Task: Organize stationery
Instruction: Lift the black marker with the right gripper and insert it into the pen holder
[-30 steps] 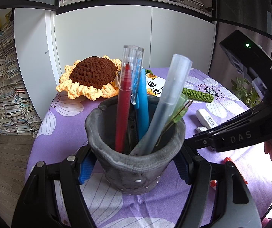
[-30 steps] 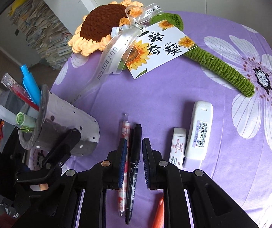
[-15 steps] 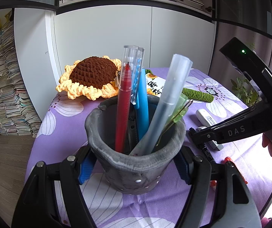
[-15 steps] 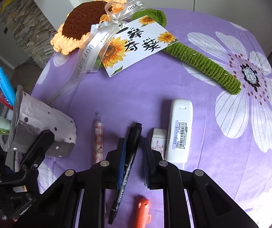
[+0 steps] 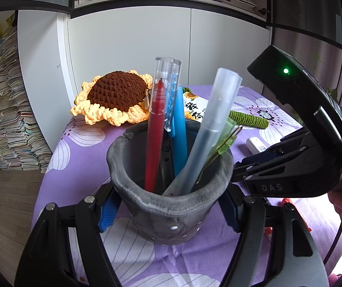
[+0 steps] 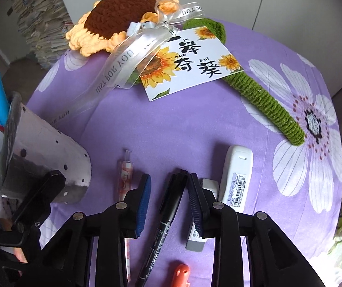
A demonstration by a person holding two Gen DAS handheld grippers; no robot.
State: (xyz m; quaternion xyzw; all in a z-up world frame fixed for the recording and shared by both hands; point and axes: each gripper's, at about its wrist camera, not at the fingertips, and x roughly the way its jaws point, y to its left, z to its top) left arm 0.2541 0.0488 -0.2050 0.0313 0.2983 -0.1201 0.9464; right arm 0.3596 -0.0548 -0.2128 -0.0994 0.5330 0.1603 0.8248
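My left gripper (image 5: pixel 171 203) is shut on a grey pen holder (image 5: pixel 171 205) that stands on the purple cloth; it holds a red pen (image 5: pixel 155 131), a blue pen (image 5: pixel 179 129), a frosted pen (image 5: pixel 209 129) and a green clip. The holder also shows in the right wrist view (image 6: pixel 41 162). My right gripper (image 6: pixel 169 198) is open, its jaws on either side of a black marker (image 6: pixel 168 217) lying on the cloth. A patterned pen (image 6: pixel 124 179) lies left of it, a white eraser (image 6: pixel 201 227) and a white correction tape (image 6: pixel 236 174) to the right.
A crochet sunflower (image 6: pixel 120 16) with green stem (image 6: pixel 264 100), ribbon and a printed card (image 6: pixel 187 64) lies at the far side of the table (image 6: pixel 195 124). An orange item (image 6: pixel 181 272) lies near the front. Paper stacks (image 5: pixel 1 110) stand on the floor at left.
My right gripper has opened wider and moved right, leaving the patterned pen outside its left jaw; the black marker now lies loose between the jaws. The left gripper and holder have not moved.
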